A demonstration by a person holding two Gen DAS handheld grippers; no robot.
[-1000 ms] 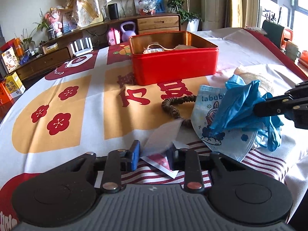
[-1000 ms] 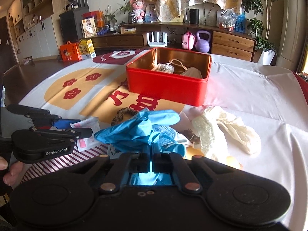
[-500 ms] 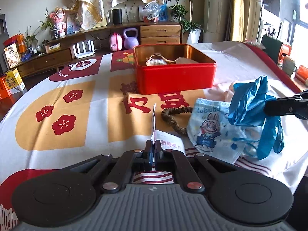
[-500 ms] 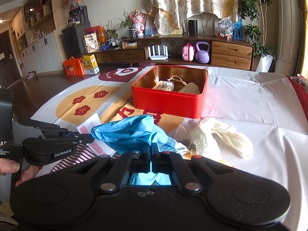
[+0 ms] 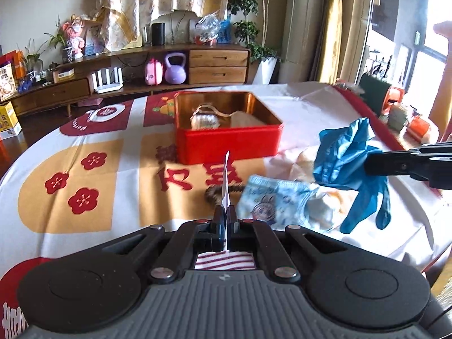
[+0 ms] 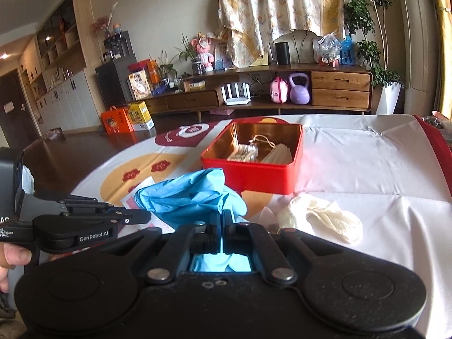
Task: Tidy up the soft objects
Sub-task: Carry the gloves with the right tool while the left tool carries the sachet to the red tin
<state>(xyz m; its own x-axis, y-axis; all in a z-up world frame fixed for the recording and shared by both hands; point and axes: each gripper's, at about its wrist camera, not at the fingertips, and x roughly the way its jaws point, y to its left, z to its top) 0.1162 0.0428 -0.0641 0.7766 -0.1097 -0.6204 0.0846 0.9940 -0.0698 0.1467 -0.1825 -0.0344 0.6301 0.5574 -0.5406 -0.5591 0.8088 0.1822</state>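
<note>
1. The left gripper point(image 5: 226, 220) is clamped on a thin white packet point(image 5: 225, 182) held edge-on above the tablecloth point(image 5: 127, 175).
2. The right gripper point(image 6: 223, 221) pinches a blue glove point(image 6: 189, 195), lifted clear.
3. A printed face mask point(image 5: 279, 200) lies beside a brown hair tie point(image 5: 214, 193).
4. Farther off, the open red tin point(image 5: 228, 141) holds soft items.

A purple kettlebell point(image 5: 175, 68) sits beside a pink case point(image 5: 153, 71) under the wooden sideboard point(image 5: 217, 62).

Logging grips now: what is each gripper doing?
Left gripper: closed on a thin white packet.
Right gripper: closed on a blue glove.
</note>
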